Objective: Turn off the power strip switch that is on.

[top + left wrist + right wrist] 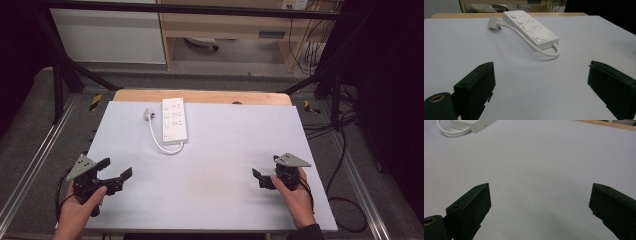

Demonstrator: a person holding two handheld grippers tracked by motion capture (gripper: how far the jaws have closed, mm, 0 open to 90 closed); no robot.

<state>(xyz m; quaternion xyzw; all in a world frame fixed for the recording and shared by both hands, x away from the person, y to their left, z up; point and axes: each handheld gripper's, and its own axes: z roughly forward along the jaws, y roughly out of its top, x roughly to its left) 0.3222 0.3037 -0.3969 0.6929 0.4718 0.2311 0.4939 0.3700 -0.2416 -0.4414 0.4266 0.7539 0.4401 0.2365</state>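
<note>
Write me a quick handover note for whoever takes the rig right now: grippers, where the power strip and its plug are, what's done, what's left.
Left gripper: open, nothing between its fingers, held at the near left of the white mat.
Right gripper: open, nothing held, at the near right.
White power strip: lies flat at the far middle of the mat, switch end toward the person. Its cable loops from that end round to the plug, which lies loose on the mat just left of the strip.
Done: nothing handled yet, by the look of it.
Left: reach in and take hold of the strip or plug.
</note>
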